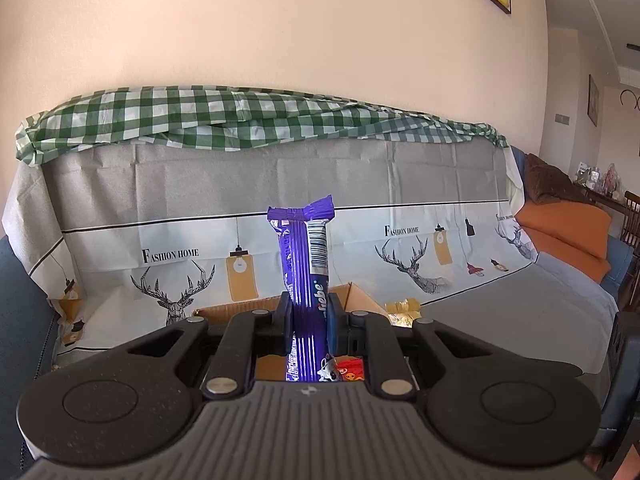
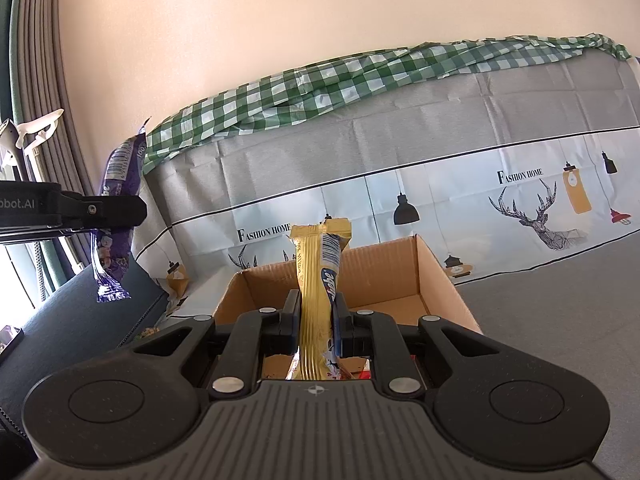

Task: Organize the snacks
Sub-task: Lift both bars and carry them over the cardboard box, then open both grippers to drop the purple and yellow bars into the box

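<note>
The left gripper (image 1: pixel 309 316) is clamped on a long purple foil-wrapped snack bar (image 1: pixel 305 256), gripping it near the middle so that the crimped top end stands upright above the black fingers (image 1: pixel 285 316) and the lower end hangs below them. The right gripper (image 2: pixel 316 316) is likewise closed on a long gold foil-wrapped snack bar (image 2: pixel 320 276), held upright in the same manner. In the right wrist view the left gripper appears at the left edge, carrying the purple bar in the air, well to the side of the box.

An open brown cardboard box (image 2: pixel 436 280) rests on a sofa draped with a grey and white printed cover showing deer and lamps (image 1: pixel 440 208); a green and white checked cloth (image 1: pixel 200 120) lies along the sofa's back. Through the gaps beneath both grippers, some red and colourful packets seem to lie in the near part of the box, though they are too hidden to identify. A small yellow packet (image 1: pixel 404 310) lies on the sofa just beside the box.

The step in hand looks like carrying: both bars are lifted and neither is placed. The gold bar hangs over the box's near edge, so it seems closest to being set down. The next move probably calls for lowering each bar into the box, tipping it to lie flat alongside the packets, then opening the jaws once the wrapper rests on something. Crinkly foil may slip or cling to a pad on release.
</note>
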Action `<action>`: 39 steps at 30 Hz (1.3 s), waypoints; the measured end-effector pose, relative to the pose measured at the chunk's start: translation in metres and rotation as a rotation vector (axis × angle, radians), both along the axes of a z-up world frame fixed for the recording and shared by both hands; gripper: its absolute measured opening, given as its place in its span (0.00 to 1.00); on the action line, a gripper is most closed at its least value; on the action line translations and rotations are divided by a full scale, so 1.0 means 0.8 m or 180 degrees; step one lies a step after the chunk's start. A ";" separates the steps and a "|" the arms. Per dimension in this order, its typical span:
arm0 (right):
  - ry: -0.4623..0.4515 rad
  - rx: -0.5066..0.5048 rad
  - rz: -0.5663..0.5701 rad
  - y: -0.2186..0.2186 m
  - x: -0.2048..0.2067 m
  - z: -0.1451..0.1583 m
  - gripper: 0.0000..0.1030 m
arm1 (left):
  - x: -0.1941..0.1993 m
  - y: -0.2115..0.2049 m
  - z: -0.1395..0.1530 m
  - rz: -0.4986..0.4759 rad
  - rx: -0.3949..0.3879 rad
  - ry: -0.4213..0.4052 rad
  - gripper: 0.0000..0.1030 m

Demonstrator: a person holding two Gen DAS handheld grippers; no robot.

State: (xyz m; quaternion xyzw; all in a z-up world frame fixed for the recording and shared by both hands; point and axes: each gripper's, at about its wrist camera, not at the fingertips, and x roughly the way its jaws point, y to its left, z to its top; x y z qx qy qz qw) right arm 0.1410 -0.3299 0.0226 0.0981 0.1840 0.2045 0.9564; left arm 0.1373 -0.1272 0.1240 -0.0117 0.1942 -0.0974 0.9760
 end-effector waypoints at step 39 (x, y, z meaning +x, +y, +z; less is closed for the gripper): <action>0.0111 -0.0038 -0.0237 0.011 0.016 -0.008 0.79 | 0.030 0.008 -0.038 0.0098 -0.0146 0.0167 0.65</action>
